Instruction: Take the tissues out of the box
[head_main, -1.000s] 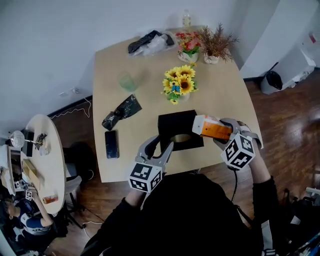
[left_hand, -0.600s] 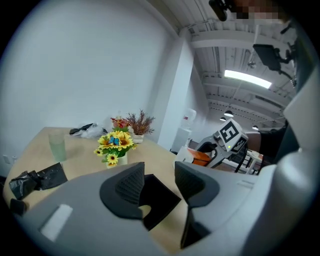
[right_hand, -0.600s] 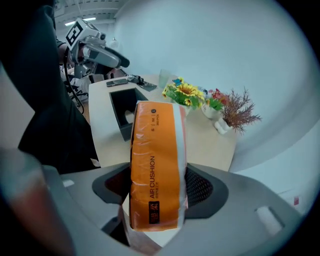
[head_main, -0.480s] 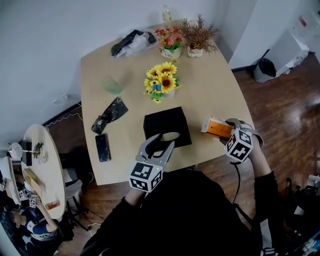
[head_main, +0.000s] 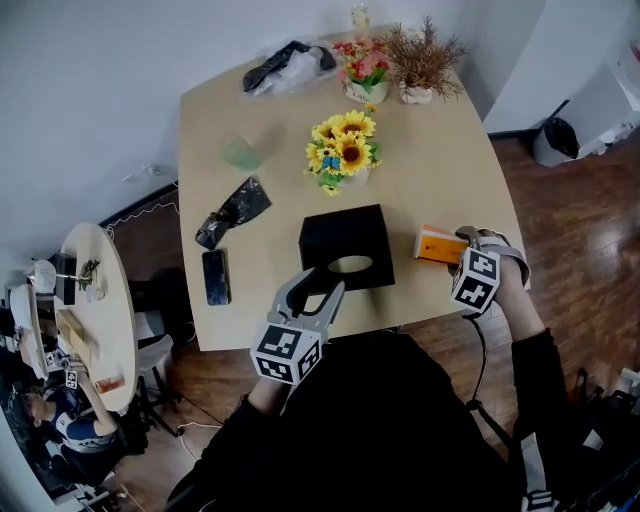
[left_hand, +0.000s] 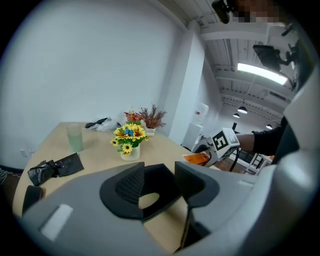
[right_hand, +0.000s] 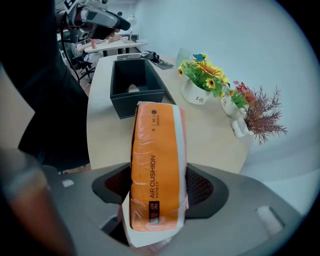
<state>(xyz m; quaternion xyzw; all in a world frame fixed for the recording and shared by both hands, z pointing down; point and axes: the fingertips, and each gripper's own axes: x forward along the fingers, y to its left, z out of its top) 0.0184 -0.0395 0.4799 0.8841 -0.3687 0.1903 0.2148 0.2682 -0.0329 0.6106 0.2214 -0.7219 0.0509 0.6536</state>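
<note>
**Tissue pack clear of the box, held off to its 3 o'clock**

A second ago the orange tissue pack (right_hand: 155, 165) sat at the right edge of the black box (head_main: 347, 235). Now it hangs over the table (head_main: 440, 170) at the box's 3 o'clock, apart from it. The right gripper (right_hand: 159, 186) has it clamped, its jaws spread fairly wide with both pads pressing the pack's sides. The left gripper (left_hand: 159, 180) hovers at the box's 7 o'clock, jaws parted with nothing between them, much as before. The sunflowers (head_main: 343, 152) stand at the box's 12 o'clock. I judge the removal essentially done; setting the pack down is what remains. Whether more lies inside the box, I cannot tell.
</note>
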